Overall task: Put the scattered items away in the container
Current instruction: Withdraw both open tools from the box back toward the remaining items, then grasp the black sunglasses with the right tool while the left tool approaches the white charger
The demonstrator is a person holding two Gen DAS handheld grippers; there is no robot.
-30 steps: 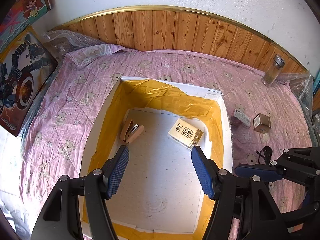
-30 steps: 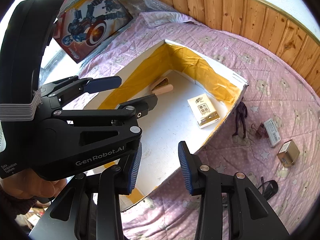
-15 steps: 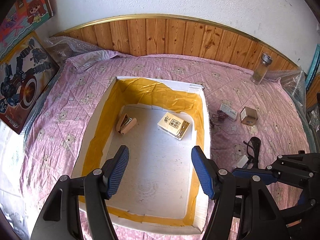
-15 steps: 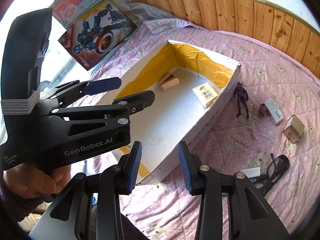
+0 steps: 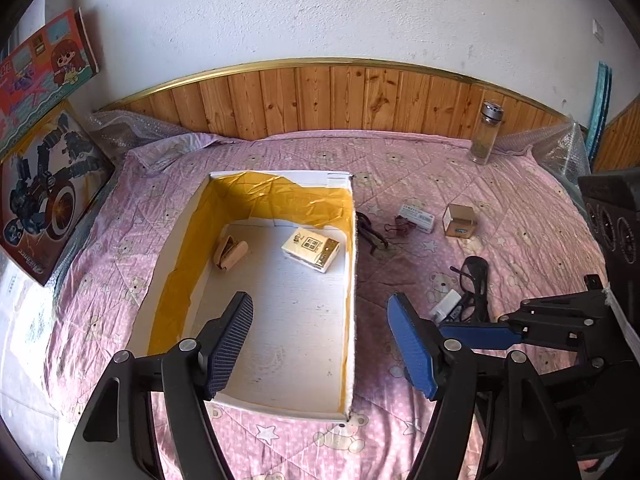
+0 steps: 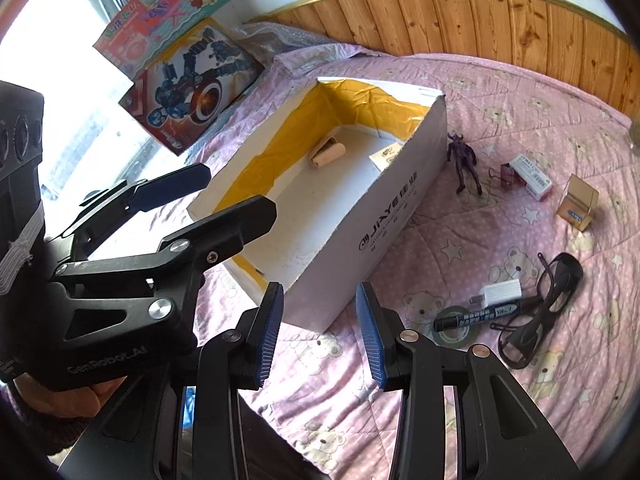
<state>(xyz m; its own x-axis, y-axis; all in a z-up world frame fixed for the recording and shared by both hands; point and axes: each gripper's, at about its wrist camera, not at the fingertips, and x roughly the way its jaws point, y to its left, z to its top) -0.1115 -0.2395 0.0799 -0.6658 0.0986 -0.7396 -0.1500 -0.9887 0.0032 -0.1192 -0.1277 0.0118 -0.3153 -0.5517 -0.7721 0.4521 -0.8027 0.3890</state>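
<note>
Foam box (image 5: 352, 280) wall sits just ahead of the right gripper (image 6: 320, 328); both grippers gape empty, so reaching right for the marker (image 6: 476, 316) could clip it.

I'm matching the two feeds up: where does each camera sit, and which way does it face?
Left wrist: rides the left claw, above the white box's near end, facing the wood-panelled wall; the right claw's fingers enter at right.
Right wrist: rides the right claw, right of the box, facing its printed side; the left claw and a hand show.
Shared: box, stapler, glasses.
</note>
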